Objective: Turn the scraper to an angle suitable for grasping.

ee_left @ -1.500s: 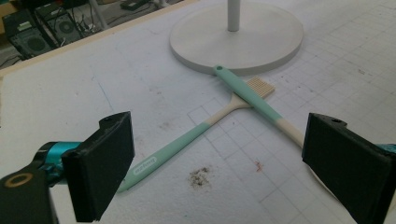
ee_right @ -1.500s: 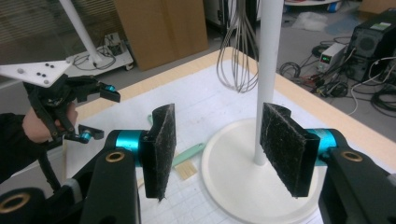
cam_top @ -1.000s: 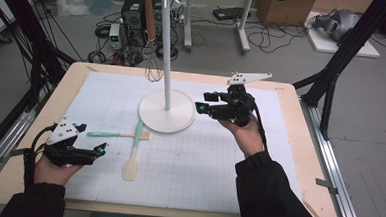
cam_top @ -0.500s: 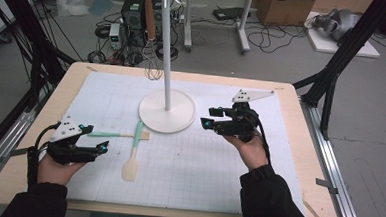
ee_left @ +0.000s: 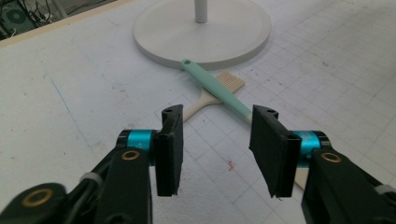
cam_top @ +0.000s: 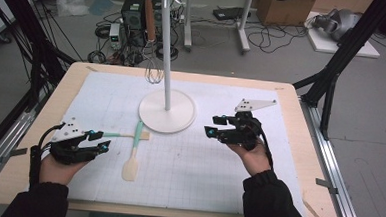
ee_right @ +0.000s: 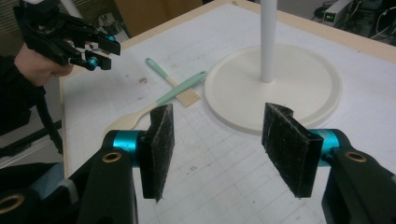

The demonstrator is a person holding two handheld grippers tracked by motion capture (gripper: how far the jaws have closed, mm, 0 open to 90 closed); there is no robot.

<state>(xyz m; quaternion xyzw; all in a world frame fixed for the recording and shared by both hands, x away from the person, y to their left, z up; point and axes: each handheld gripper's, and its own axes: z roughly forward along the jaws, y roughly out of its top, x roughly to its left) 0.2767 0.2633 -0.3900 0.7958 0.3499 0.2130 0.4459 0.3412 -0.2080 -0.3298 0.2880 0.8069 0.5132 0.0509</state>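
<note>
— Two claws are over the desk (cam_top: 37,180), and ours on the left does the work. The left claw (ee_left: 217,156) has just been narrowing, yet its pads stand apart with bare mat between them: open, pinching nothing.

— And the right claw (cam_top: 219,126)?

— It hangs parted and empty above the mat, at about four o'clock from the white stand (cam_top: 167,112). We judge it is only waiting.

— Which step are we in, then?

— The approach to a pick, as we read it. Ahead of the left claw lie two crossed utensils: a green-handled spatula (ee_left: 219,88) and a green-handled brush (ee_left: 212,95) beneath it. In the left gripper view the crossing sits at about twelve o'clock from the pads, near but not touching. The spatula's handle runs from eleven o'clock, where its hole end lies just beside the stand's base, down behind the right-hand pad at four o'clock.

— From above?

— In the high view the left claw (cam_top: 100,142) points at three o'clock toward the brush's handle, with the spatula's cream blade at about four o'clock from it.

— Next move?

— We would ease forward and low until one handle lies squarely between the pads, then close. The risk, we think, is catching both handles where they cross.
</note>
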